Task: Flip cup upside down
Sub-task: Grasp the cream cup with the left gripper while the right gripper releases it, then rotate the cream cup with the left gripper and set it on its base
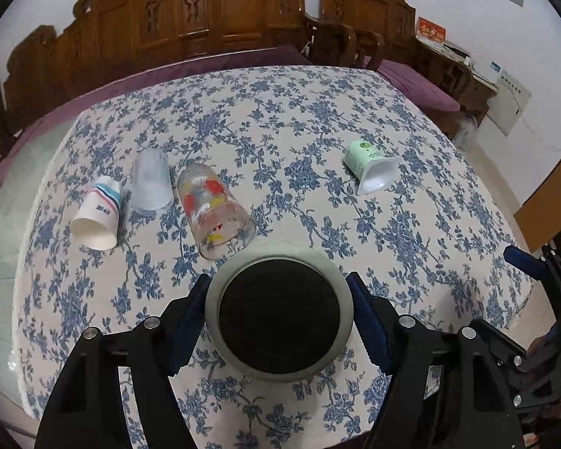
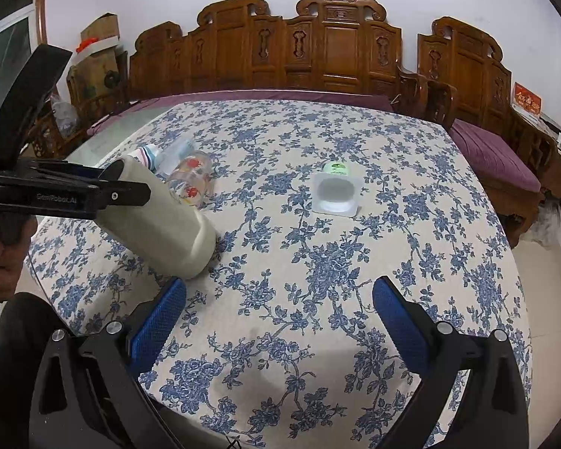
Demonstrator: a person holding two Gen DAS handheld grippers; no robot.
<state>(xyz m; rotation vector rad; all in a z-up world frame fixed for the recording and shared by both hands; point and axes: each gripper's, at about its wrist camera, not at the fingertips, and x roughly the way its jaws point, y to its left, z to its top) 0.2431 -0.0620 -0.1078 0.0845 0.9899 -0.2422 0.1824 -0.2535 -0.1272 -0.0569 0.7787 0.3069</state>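
Left claw clamped mid-wall on tall grey-beige cup with dark inside, tilted, likely rigid and light; right claw apart, empty, over floral-clothed surface.

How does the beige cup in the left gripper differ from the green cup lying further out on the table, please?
The beige cup is round-mouthed and plain; the green cup has a squarish white rim and printed sides. The beige cup is clamped by the left gripper and tilted, its lower edge at the tablecloth; the green cup lies free on its side. The beige cup looks larger. Neither stands upside down yet.
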